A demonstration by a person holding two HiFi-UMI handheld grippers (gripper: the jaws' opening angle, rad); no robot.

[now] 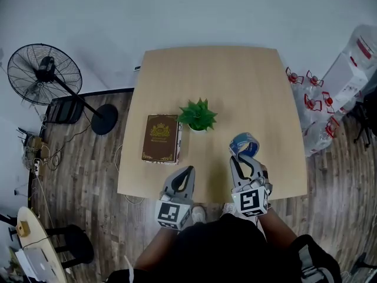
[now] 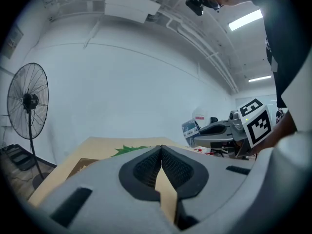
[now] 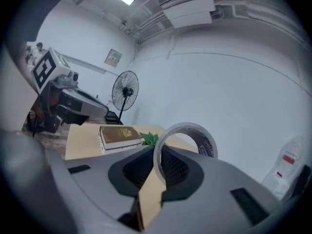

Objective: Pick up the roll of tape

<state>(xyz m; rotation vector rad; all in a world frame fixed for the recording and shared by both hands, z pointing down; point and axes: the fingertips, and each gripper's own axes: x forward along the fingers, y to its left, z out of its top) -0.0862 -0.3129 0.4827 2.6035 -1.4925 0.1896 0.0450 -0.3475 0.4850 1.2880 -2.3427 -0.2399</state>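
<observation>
The roll of clear tape [image 3: 187, 141] stands up between the jaws of my right gripper [image 3: 157, 167], which is shut on its rim and holds it in the air above the table. From the head view the tape roll [image 1: 244, 145] shows blue-grey at the tip of the right gripper [image 1: 243, 158], over the table's near right part. My left gripper [image 1: 184, 177] hovers at the table's near edge with its jaws closed and nothing between them. In the left gripper view the left gripper [image 2: 161, 167] is shut, and the right gripper [image 2: 222, 130] with the tape roll [image 2: 191, 129] appears at the right.
A brown book [image 1: 161, 138] lies on the wooden table [image 1: 247, 87] next to a small green potted plant [image 1: 198, 115]. A standing fan [image 1: 44, 74] is on the floor at the left. Water bottles [image 1: 312, 108] stand right of the table.
</observation>
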